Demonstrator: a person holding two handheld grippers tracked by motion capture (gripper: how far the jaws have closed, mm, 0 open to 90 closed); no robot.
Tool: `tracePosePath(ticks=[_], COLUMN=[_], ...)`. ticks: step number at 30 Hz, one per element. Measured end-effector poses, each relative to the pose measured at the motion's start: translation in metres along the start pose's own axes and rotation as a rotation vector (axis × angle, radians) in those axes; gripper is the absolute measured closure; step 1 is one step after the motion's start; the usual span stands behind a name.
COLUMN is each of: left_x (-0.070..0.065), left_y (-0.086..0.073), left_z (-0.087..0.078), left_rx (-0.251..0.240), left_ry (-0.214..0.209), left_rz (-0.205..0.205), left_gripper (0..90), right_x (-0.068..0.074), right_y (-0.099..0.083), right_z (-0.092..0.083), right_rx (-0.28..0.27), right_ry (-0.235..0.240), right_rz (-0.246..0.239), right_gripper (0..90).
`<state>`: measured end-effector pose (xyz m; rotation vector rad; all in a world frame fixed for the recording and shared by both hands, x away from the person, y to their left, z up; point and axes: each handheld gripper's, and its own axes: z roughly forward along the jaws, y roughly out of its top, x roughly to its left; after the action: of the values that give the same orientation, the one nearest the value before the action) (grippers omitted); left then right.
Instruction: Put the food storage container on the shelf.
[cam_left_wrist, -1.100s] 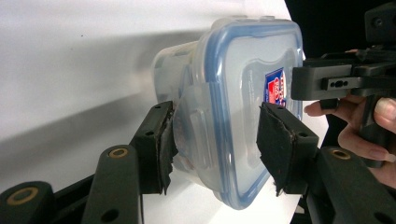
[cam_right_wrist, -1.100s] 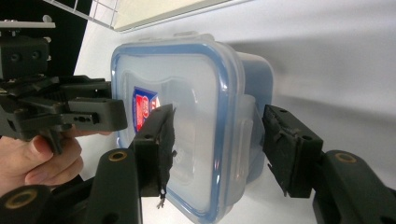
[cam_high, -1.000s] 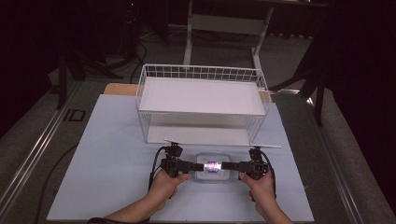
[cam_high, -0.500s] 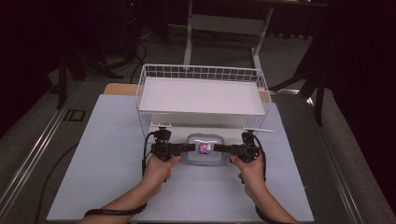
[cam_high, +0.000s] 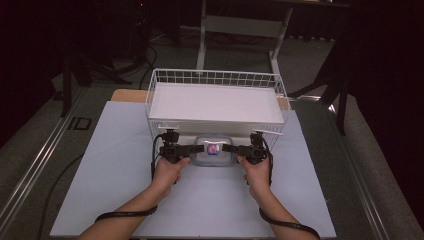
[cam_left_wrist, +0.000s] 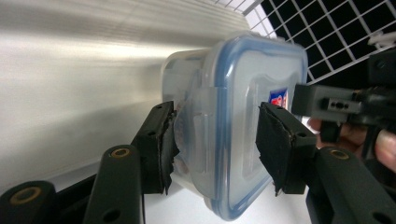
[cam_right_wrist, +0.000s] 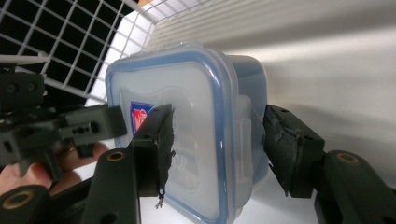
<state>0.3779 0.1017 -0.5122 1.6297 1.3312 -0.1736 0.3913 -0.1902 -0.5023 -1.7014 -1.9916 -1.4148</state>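
Clear lidded container (cam_high: 214, 150), red-blue label (cam_left_wrist: 278, 98), writing unreadable

The wire basket (cam_high: 215, 102) walls off the way ahead; open table (cam_high: 120, 175) lies on both sides.

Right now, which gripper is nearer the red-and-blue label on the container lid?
Left, marginally. The left gripper grips the container with its tip almost at the label; the right gripper grips the opposite side, a bit farther off.
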Motion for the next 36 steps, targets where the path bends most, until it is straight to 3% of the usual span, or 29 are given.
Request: tracePosePath(ticks=[4, 6, 8, 12, 17, 22, 26, 27, 30, 33, 35, 36], left_x=[0.006, 0.009, 0.011, 0.017, 0.025, 0.028, 0.023, 0.023, 0.02, 0.017, 0.016, 0.016], left_y=[0.002, 0.002, 0.003, 0.006, 0.008, 0.008, 0.008, 0.009, 0.007, 0.005, 0.003, 0.002], left_z=[0.003, 0.005, 0.005, 0.007, 0.013, 0.015, 0.018, 0.018, 0.018, 0.017, 0.013, 0.012], left_rx=[-0.015, -0.037, -0.053, -0.066, -0.103, -0.118, -0.155, -0.164, -0.171, -0.194, -0.215, -0.222], left_ry=[0.012, 0.005, -0.003, -0.02, -0.06, -0.056, 0.005, 0.015, 0.038, 0.052, 0.068, 0.063], left_rz=[0.006, -0.027, -0.019, -0.003, -0.031, -0.002, 0.07, 0.11, 0.144, 0.139, 0.14, 0.142], left_gripper=[49.0, 49.0, 49.1, 48.8, 48.2, 46.4, 46.0, 45.8, 45.3, 45.5, 45.6, 45.6], right_x=[-0.003, -0.005, -0.006, -0.006, -0.01, -0.012, -0.013, -0.012, -0.008, -0.007, -0.004, -0.003], right_y=[0.003, 0.004, 0.006, 0.009, 0.01, 0.01, 0.01, 0.01, 0.009, 0.008, 0.007, 0.006], right_z=[0.007, 0.01, 0.011, 0.014, 0.017, 0.019, 0.021, 0.022, 0.021, 0.018, 0.015, 0.014], right_rx=[-0.007, -0.019, -0.03, -0.028, -0.051, -0.061, -0.07, -0.085, -0.087, -0.113, -0.109, -0.122], right_ry=[-0.003, 0.002, 0.005, -0.005, -0.003, -0.002, -0.023, -0.035, -0.06, -0.085, -0.071, -0.059], right_rz=[0.038, 0.026, -0.011, 0.052, 0.063, 0.079, 0.062, 0.028, -0.012, -0.084, -0.072, -0.09], right_gripper=[44.4, 44.4, 44.4, 44.5, 43.8, 43.4, 41.4, 41.3, 41.2, 44.7, 42.9, 41.7])
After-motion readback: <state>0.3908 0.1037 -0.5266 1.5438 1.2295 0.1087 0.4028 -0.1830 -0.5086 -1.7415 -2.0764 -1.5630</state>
